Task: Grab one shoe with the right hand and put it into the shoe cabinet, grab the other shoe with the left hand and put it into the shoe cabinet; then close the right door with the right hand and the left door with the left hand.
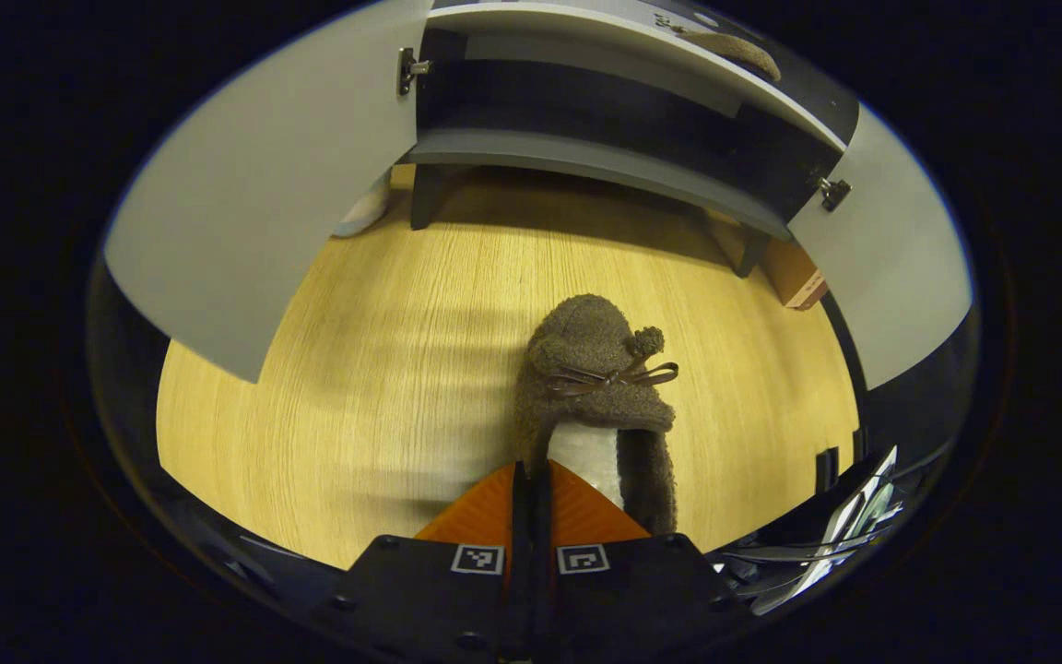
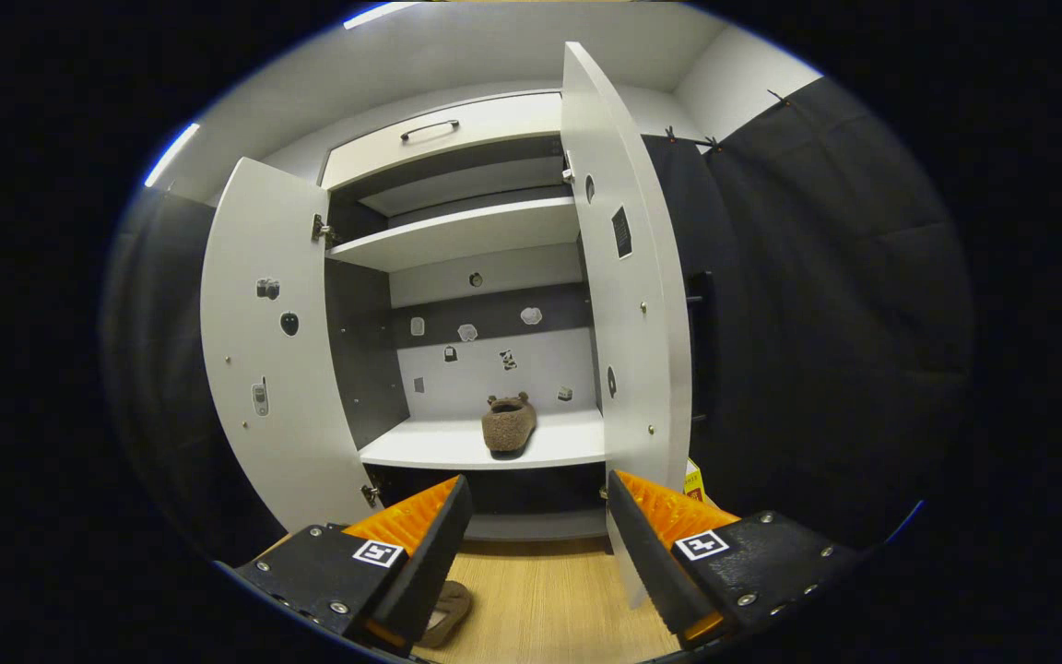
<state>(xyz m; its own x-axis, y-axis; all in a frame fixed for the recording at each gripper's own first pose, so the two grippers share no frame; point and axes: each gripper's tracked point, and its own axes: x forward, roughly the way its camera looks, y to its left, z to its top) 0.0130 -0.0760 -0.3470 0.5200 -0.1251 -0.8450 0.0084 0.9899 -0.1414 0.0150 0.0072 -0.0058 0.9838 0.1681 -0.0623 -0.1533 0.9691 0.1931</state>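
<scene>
Brown fuzzy shoe [image 2: 508, 424] already on cabinet shelf [image 2: 420, 452]. Left hand-held gripper [image 1: 531, 480] clenched on second shoe [image 1: 597, 387] at its heel, above floor [image 1: 356, 369]. Right hand-held gripper [image 2: 536, 503] spread, empty. We still stow it, close both doors.

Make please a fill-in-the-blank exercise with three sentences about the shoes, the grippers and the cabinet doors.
1. The left gripper is shut on the ____ of the shoe on the floor.
2. The right gripper is ____.
3. Both doors of the shoe cabinet are ____; the other shoe lies inside.

Missing words: heel; open; open
</scene>
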